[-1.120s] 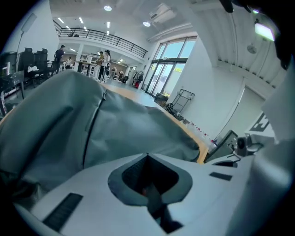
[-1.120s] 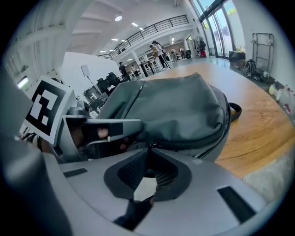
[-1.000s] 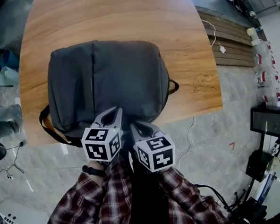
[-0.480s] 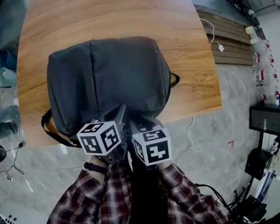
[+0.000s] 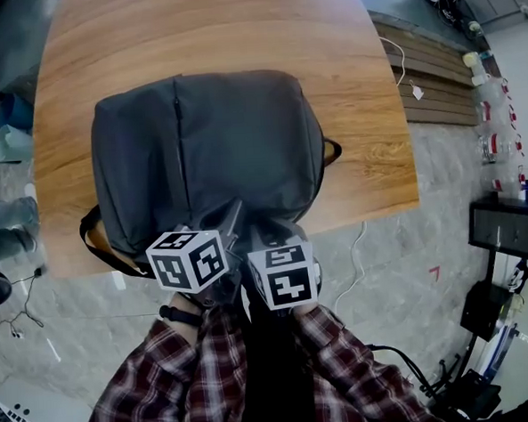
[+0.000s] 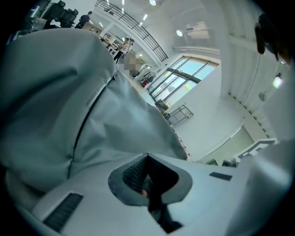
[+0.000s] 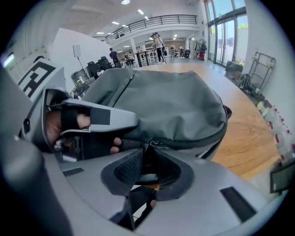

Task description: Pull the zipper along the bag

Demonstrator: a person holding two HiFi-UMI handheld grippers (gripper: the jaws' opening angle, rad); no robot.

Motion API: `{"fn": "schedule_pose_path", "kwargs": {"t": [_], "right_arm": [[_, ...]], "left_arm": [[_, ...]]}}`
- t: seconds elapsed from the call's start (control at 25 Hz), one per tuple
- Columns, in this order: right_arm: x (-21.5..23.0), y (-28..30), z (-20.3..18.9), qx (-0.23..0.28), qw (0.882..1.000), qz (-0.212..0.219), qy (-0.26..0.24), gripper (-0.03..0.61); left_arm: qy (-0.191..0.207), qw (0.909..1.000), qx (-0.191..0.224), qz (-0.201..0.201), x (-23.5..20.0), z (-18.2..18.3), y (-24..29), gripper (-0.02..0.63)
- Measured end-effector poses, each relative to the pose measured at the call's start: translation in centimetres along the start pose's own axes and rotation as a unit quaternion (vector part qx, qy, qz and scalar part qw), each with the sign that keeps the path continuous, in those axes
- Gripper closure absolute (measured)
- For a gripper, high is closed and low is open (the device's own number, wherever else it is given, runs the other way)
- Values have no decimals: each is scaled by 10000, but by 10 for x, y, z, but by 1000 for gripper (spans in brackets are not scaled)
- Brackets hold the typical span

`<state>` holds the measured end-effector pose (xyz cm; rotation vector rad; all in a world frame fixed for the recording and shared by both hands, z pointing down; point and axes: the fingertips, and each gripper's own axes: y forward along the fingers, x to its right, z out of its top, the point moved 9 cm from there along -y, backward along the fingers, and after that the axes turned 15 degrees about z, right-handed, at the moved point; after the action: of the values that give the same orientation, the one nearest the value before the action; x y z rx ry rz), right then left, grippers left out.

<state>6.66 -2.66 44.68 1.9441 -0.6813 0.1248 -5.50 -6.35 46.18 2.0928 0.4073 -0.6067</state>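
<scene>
So the grey bag [image 5: 207, 147] lies flat on the wooden worktop [image 5: 208, 31], pushed right up to the near edge so its 6 o'clock end hangs a little over the lip. Both tools are crowded together at that 6 o'clock end. The left tool [image 5: 232, 209] has its jaws closed together, and as far as I can see from its own view they're pinched on a fold of the bag's fabric, which bunches up right past the tips. The right tool [image 7: 148, 150] sits just beside it, at about 4 o'clock from it in the head view. Its jaws are also closed, clamped on the little metal zipper pull [image 7: 152, 144] that pokes out right at the tips, where the dark zipper line [image 7: 193, 144] runs off toward 3 o'clock along the bag's edge. In the right gripper view you can also see the person's fingers [image 7: 83, 122] strapped around the left tool's handle at roughly 9 o'clock. There's a second, straight zip [image 5: 179, 130] running 12 to 6 on the bag's top face, left of centre. A black carry loop [image 5: 330, 151] sticks out at the bag's 3 o'clock side, and a black-and-tan strap [image 5: 92, 236] curls off the worktop edge at around 8 o'clock. Plaid sleeves [image 5: 167, 381] fill the bottom of the head view.
</scene>
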Motion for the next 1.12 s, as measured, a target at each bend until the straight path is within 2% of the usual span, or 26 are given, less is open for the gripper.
{"fn": "schedule_pose_path", "kwargs": {"t": [0.12, 0.24, 0.36, 0.48, 0.56, 0.68, 0.8, 1.0, 1.12], "right_arm": [[4, -4, -1, 100, 9994, 178, 283, 532], [4, -9, -3, 147, 9992, 181, 338, 540], [-1, -12, -3, 29, 10000, -74, -28, 540], [-7, -4, -1, -433, 9964, -409, -609, 540], [-9, 3, 2, -633, 9936, -461, -820, 538], [-7, 5, -1, -469, 9940, -374, -915, 538], [-1, -1, -4, -146, 9982, -163, -561, 538], [8, -17, -5, 358, 9989, 196, 234, 547], [13, -21, -8, 368, 9986, 321, 208, 560]], "left_arm": [[29, 10000, 12, 3, -1, 0, -1, 604], [163, 9998, 58, 58, 1, -2, -2, 604], [303, 9994, 83, 114, 3, -4, -3, 604], [365, 9992, 81, 132, 5, -5, -2, 604], [307, 9995, 59, 54, 2, -4, -2, 604], [204, 9996, 40, -167, -1, -4, -3, 604], [230, 9994, 41, -268, -2, -3, -4, 604], [420, 9990, 39, -114, 2, -3, -4, 604], [516, 9986, 42, -53, 4, -5, -3, 604]]}}
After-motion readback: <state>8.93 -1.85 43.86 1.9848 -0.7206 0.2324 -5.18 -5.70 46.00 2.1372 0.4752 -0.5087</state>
